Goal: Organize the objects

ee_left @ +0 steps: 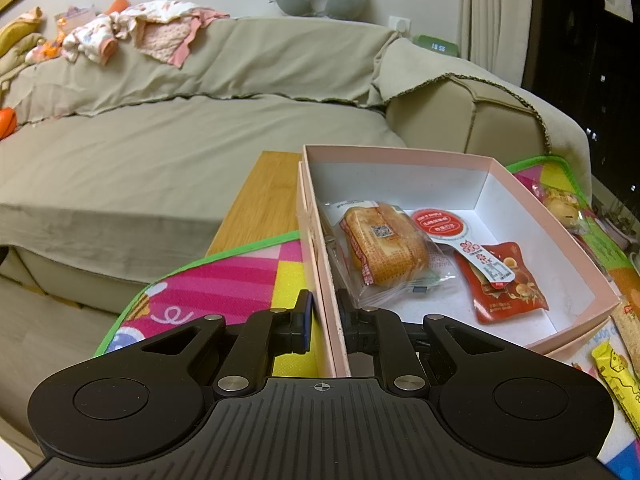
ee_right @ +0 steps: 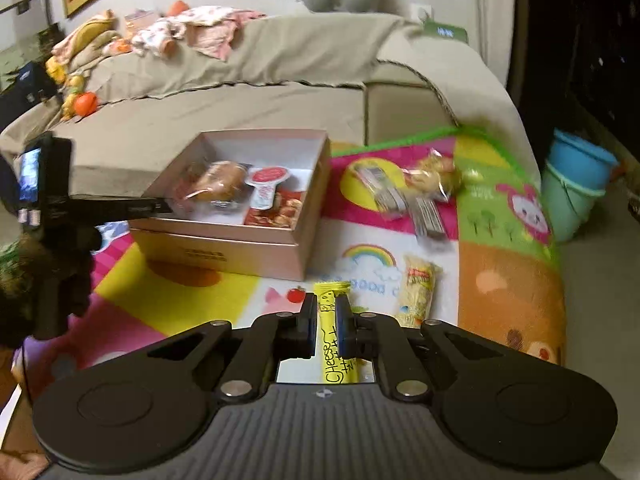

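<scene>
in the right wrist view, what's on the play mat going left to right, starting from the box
pink box → yellow cheese stick, held between the right gripper fingers → noodle-like snack packet → clear-wrapped pastry farther back. The silver packets near the pastry overlap it in order, so they are left out.

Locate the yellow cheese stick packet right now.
In the right wrist view, the yellow cheese stick packet lies between the right gripper fingers, on the play mat before the pink box.

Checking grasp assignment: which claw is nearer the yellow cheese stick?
Right. The right claw straddles the yellow cheese stick; the left claw clamps the pink box wall.
</scene>
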`<state>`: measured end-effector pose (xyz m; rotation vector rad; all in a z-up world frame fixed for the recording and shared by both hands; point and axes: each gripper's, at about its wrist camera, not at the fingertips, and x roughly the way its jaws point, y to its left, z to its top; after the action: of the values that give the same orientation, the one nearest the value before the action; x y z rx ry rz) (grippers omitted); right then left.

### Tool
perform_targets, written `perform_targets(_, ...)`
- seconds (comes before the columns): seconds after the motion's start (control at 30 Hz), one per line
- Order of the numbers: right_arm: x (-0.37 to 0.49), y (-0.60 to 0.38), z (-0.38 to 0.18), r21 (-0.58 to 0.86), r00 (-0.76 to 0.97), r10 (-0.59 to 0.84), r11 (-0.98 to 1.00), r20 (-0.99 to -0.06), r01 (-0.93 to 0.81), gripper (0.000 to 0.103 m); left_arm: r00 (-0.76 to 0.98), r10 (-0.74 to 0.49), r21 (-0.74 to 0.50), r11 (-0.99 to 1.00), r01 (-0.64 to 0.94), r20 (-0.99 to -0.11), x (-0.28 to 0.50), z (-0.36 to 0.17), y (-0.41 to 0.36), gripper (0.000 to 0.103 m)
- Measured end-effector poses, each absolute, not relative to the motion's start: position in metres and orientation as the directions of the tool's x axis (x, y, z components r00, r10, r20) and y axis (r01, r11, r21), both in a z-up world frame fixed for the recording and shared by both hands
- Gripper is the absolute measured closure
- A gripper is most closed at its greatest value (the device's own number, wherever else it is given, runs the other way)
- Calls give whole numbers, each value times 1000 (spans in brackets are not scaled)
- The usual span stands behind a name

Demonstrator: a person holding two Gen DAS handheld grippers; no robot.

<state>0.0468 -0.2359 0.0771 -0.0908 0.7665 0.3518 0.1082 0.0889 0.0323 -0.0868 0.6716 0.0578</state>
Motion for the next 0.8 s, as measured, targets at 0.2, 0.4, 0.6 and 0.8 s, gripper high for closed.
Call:
perform_targets(0.2,54,-226,53,-5,646,224,943,-730,-332,69,781,25,-62,995,-81,-624,108,32,89,89)
perform_targets(0.4,70,-216,18,-2,601,215,941,-770,-339,67,780,25,-60,995,-80,-625,108,31,89,89)
perform_targets(0.6,78,-209,2,-31,593,187,941,-783,-338,69,780,25,-59,995,-79,-625,107,31,89,89)
perform_targets(0.8,73,-208,5,-10,577,216,932,-787,-362,80,780,24,-60,995,-79,-625,107,31,90,89)
